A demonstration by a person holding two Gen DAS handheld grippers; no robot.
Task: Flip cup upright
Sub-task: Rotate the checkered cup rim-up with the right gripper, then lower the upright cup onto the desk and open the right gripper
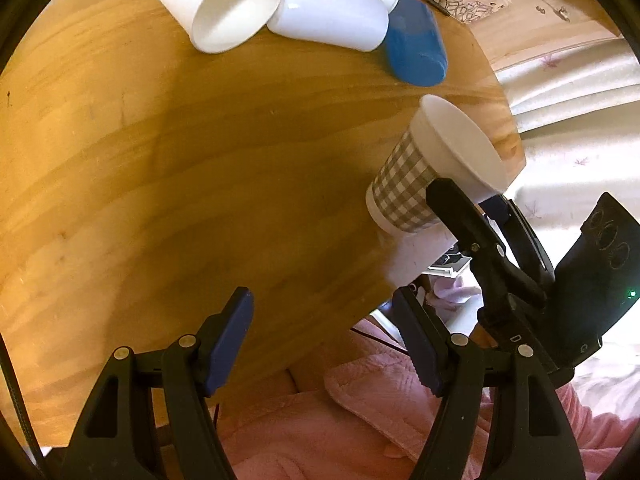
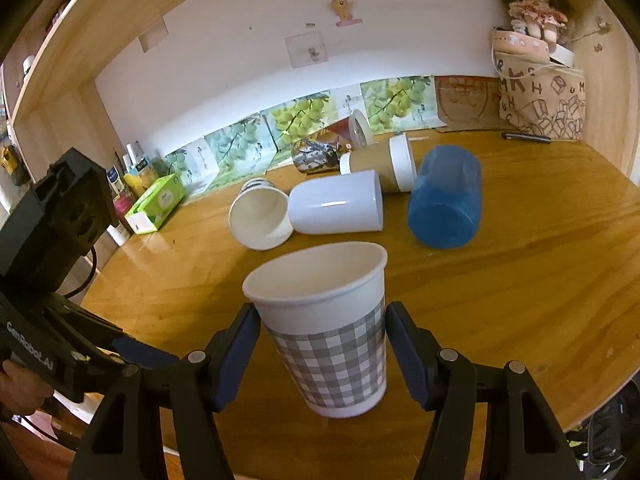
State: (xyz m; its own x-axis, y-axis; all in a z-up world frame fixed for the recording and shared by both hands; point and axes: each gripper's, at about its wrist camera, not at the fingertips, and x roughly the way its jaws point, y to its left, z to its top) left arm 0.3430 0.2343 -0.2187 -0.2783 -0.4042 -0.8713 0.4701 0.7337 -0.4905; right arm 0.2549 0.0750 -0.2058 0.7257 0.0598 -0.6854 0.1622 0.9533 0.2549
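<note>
A grey-checked paper cup (image 2: 332,344) stands mouth up near the front edge of the wooden table (image 2: 540,264), leaning a little. My right gripper (image 2: 320,356) has its two blue pads against the cup's sides and holds it. The same cup (image 1: 424,172) shows at the right in the left wrist view, with the right gripper's finger (image 1: 460,208) on it. My left gripper (image 1: 324,340) is open and empty, above the table's front edge, left of the cup.
Several cups lie on their sides farther back: a white paper cup (image 2: 260,220), a white plastic cup (image 2: 336,208), a blue cup (image 2: 444,200) and a brown-sleeved cup (image 2: 380,164). A tissue box (image 2: 156,204) sits at the back left, a printed bag (image 2: 544,108) at the back right.
</note>
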